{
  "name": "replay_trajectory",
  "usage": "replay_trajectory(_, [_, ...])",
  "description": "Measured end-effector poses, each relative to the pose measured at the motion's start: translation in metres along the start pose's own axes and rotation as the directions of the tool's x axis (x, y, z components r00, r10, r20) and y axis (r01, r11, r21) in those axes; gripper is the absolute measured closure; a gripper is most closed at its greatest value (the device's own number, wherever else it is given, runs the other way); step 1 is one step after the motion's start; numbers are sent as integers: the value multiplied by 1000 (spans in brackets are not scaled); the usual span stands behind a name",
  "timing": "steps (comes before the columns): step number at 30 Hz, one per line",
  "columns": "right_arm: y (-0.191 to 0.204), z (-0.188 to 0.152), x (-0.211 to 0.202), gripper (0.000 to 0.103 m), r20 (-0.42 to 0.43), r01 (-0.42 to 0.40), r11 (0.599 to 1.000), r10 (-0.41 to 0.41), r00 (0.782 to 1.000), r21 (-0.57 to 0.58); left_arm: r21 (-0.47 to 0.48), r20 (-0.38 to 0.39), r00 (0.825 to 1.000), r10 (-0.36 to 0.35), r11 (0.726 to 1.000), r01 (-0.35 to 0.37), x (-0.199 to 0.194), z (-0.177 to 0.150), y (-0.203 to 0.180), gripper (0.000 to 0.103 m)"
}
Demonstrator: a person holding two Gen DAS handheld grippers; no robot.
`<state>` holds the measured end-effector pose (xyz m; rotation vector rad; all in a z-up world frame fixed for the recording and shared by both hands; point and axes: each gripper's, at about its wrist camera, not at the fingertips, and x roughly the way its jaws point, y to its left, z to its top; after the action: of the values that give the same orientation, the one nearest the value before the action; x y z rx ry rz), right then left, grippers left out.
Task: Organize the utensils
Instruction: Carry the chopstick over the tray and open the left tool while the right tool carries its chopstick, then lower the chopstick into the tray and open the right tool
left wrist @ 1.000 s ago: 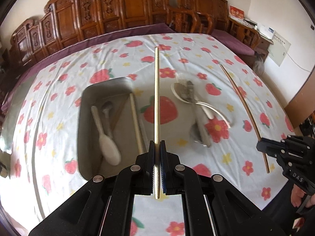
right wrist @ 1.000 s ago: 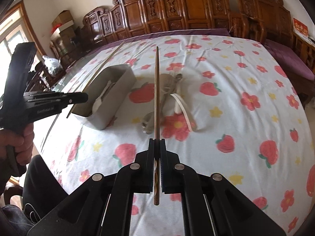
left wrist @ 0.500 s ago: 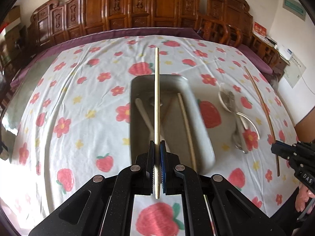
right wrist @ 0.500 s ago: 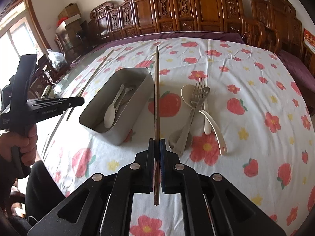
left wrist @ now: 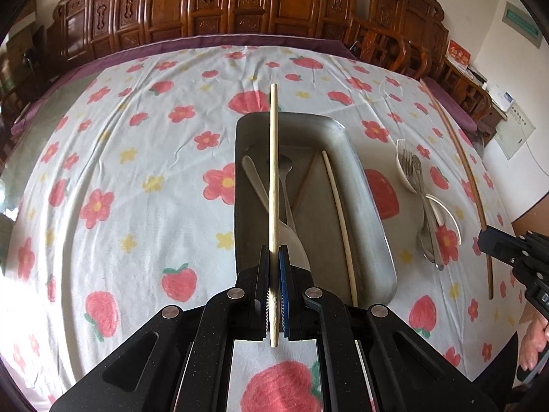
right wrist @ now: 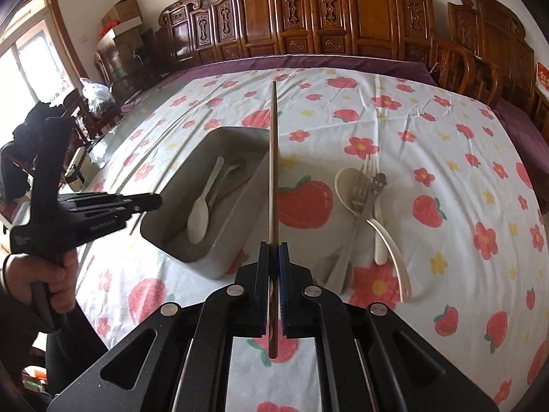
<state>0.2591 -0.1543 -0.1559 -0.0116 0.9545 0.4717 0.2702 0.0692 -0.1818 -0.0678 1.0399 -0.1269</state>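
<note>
**Two grippers, each clamping one chopstick, beside the metal tray**

The left gripper (left wrist: 273,257) is pinching a pale wooden chopstick (left wrist: 273,171) between its closed jaws; the stick is running straight forward along the fingers, and its far end is projecting past the far rim of the metal tray (left wrist: 372,206). In the left wrist view the shaft is crossing over the left part of the tray. The right gripper (right wrist: 273,250) is likewise clamping a dark brown chopstick (right wrist: 273,171), which is pointing forward with its tip over the flowered tablecloth (right wrist: 429,130); in the right wrist view this stick is lying along the tray's right wall, though whether it is over the tray or just beside it cannot be told.

Inside the tray a white plastic spoon (right wrist: 200,213) is resting with its bowl toward the near end. A metal spoon (left wrist: 285,178) is lying just beside it, and another pale chopstick (left wrist: 338,213) is lying lengthwise nearer the right wall.

To the right of the tray, apart from it, a small heap of utensils is sitting on the cloth: a metal fork (right wrist: 360,192) is lying across a white spoon (right wrist: 345,185), with a second white spoon (right wrist: 394,257) curving toward the near edge. Carved wooden chairs (right wrist: 343,17) are standing along the far side of the table.
</note>
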Motion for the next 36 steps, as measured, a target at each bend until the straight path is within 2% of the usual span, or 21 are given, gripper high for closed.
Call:
replay_trajectory(10, [19, 12, 9, 97, -11, -3, 1000, 3, 1000, -28, -6, 6, 1000, -26, 1000, 26, 6, 9, 0, 98])
replay_trajectory(15, [25, 18, 15, 97, -21, -18, 999, 17, 1000, -28, -13, 29, 999, -33, 999, 34, -5, 11, 5, 92])
replay_trajectory(17, [29, 23, 20, 97, -24, -27, 999, 27, 999, -27, -13, 51, 998, -26, 1000, 27, -15, 11, 10, 81])
replay_trajectory(21, [42, 33, 32, 97, -29, -57, 998, 57, 998, -24, -21, 79, 997, -7, 1000, 9, -30, 12, 23, 81])
replay_trajectory(25, [56, 40, 48, 97, -42, -86, 996, 85, 995, -21, -27, 108, 994, 25, 999, -23, -46, 11, 38, 75])
replay_trajectory(30, [67, 44, 71, 97, -66, -123, 992, 123, 990, 11, -39, 123, 991, 57, 998, -53, -59, 8, 57, 75])
replay_trajectory(36, [71, 46, 99, 97, -99, -113, 993, 116, 988, 30, -56, 126, 990, 69, 996, -62, -65, 6, 70, 75])
